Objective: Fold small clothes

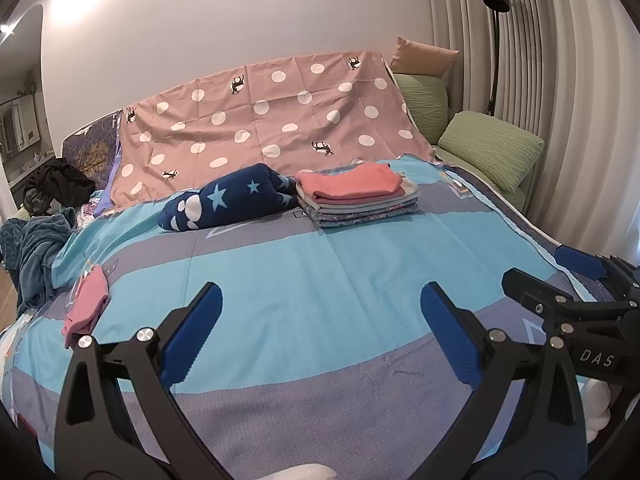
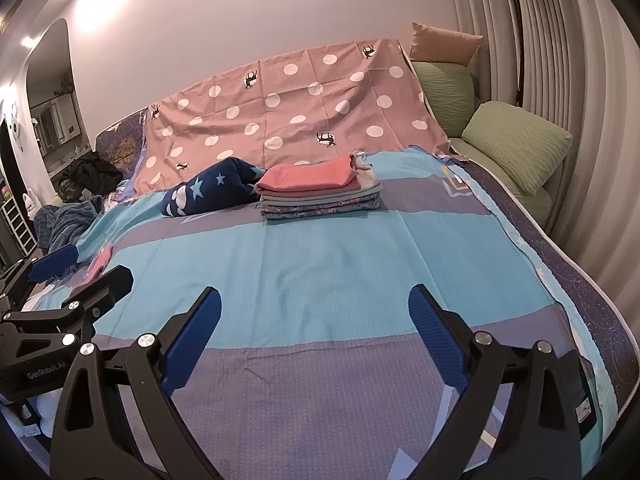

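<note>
A neat stack of folded clothes [image 1: 356, 196] [image 2: 320, 192], pink on top, rests at the far middle of the bed. A small pink garment [image 1: 86, 306] [image 2: 98, 266] lies loose near the bed's left edge. My left gripper [image 1: 320, 312] hovers open over the blue and grey striped bedspread [image 1: 320, 280], nothing between its blue pads. My right gripper [image 2: 316, 312] is open too, empty, above the same bedspread [image 2: 340, 280]. Each gripper shows at the side of the other's view: the right gripper [image 1: 560, 276], the left gripper [image 2: 80, 268].
A rolled navy blanket with stars [image 1: 228, 202] [image 2: 208, 190] lies left of the stack. A pink dotted sheet [image 1: 272, 128] drapes the headboard. Green pillows [image 1: 488, 152] sit right, dark clothes [image 1: 56, 188] and a teal blanket [image 1: 32, 256] left. A floor lamp [image 1: 496, 0] stands by the curtains.
</note>
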The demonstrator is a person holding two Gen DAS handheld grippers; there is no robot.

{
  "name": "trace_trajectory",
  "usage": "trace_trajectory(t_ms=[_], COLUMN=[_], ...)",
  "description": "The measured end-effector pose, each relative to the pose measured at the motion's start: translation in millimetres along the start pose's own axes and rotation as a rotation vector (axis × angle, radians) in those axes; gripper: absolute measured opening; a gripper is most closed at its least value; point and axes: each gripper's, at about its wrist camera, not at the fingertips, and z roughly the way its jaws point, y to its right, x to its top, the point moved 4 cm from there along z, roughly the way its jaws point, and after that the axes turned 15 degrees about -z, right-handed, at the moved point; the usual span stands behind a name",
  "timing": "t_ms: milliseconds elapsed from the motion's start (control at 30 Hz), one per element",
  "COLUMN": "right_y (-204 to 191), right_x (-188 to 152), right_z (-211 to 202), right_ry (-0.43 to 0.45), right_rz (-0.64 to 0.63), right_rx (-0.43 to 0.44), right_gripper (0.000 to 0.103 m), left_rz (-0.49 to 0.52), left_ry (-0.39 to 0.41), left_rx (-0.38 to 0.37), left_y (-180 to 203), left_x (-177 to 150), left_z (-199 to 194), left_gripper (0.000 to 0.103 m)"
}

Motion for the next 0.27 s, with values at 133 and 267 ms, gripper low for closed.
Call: trace_trajectory(t_ms=[133, 267], right_y=[-0.3, 0.5], right_x=[0.0, -2.5], right_z=[0.2, 1.2], right_ry=[-0.002, -0.004], right_rz=[0.0, 0.0], right_rx=[-0.001, -0.001], right_gripper=[0.095, 0.095], left_rz=[-0.003, -0.008], left_ry=[-0.003, -0.005], left_rx=[0.002, 0.004], left_y=[-1.2, -2.4], left_x=[-2.5, -4.1], left_z=[0.8, -0.1], left_gripper=[0.101, 0.101])
